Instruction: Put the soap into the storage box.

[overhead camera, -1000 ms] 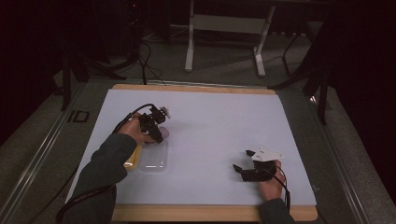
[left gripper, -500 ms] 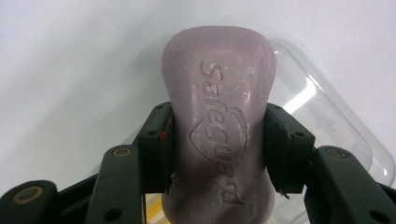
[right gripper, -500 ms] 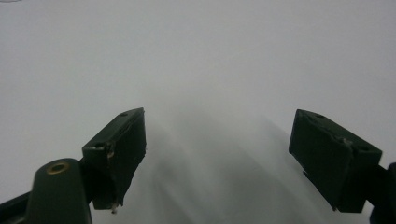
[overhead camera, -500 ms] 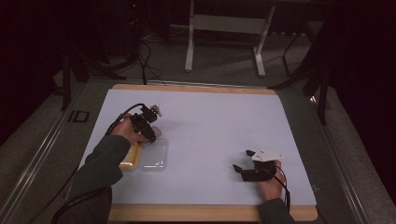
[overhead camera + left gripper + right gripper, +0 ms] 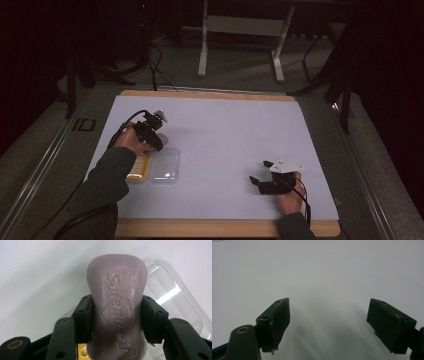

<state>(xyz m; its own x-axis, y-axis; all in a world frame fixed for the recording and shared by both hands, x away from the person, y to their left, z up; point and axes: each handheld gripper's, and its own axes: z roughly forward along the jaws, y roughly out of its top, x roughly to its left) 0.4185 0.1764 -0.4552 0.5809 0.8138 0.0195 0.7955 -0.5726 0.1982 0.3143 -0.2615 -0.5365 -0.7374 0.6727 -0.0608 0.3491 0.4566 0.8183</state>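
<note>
High view. White table sheet [image 5: 225, 150] on a wood-edged bench. Left gripper [image 5: 148, 134], left of centre, hovers just above a clear plastic lid [image 5: 165, 165] that lies beside a yellow tray [image 5: 138, 167] partly hidden under the sleeve. Right gripper [image 5: 267, 177], lower right of the frame, rests low on bare sheet, well apart from the other items; likely parked while the left one works.

Left gripper view. Bar of purple soap [image 5: 117, 312], embossed lettering facing the camera, fills the centre; both jaws press its narrowed waist, probably chosen because the curve keeps the bar from slipping. The clear plastic lid sits at right behind the soap; a sliver of the yellow tray shows at bottom centre.

Right gripper view. Jaws spread wide, nothing between them, plain white sheet beneath.
</note>
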